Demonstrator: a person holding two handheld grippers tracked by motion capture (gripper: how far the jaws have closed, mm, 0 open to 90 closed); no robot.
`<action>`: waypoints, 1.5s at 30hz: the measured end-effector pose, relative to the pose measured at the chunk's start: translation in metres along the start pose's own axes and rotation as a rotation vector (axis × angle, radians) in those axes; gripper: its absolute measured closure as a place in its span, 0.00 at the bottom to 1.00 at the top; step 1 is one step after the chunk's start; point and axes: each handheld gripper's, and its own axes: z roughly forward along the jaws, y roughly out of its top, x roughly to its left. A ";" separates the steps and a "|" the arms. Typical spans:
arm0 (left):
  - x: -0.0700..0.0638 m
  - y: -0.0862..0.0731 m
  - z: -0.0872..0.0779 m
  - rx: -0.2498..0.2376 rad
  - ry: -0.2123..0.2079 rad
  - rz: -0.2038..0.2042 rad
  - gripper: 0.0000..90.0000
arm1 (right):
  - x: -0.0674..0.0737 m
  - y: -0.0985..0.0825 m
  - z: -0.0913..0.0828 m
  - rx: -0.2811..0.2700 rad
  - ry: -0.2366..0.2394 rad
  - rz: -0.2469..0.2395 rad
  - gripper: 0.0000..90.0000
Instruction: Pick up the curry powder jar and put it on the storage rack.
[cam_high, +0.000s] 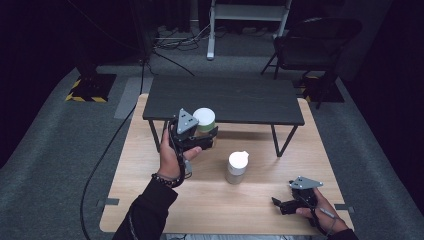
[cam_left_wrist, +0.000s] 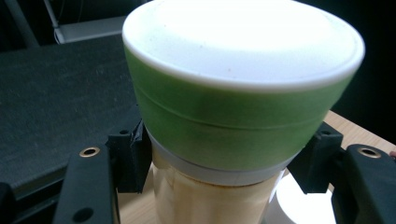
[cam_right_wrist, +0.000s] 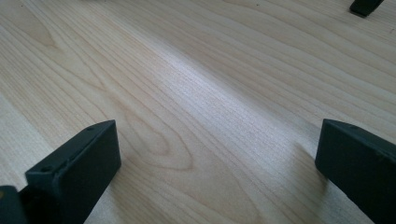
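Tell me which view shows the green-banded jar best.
The left gripper view: the green-banded jar shows close up there, white lid on, clamped in the left gripper. The high view shows it small. The right gripper view shows bare wooden table.

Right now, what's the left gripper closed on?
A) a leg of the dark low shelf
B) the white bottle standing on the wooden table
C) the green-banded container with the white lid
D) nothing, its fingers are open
C: in the left gripper view the black fingers press on both sides of the green-banded container, just under its white lid; the white bottle stands apart on the table.
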 end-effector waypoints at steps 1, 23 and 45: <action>0.000 0.002 0.000 -0.004 0.002 0.006 0.38 | 0.000 0.000 0.000 0.000 0.000 0.000 0.00; 0.004 0.043 0.002 -0.052 0.033 0.004 0.38 | 0.000 0.000 0.000 0.000 0.000 0.000 0.00; 0.016 0.063 0.032 -0.065 0.081 -0.003 0.38 | 0.000 0.000 0.000 0.000 -0.001 0.003 0.00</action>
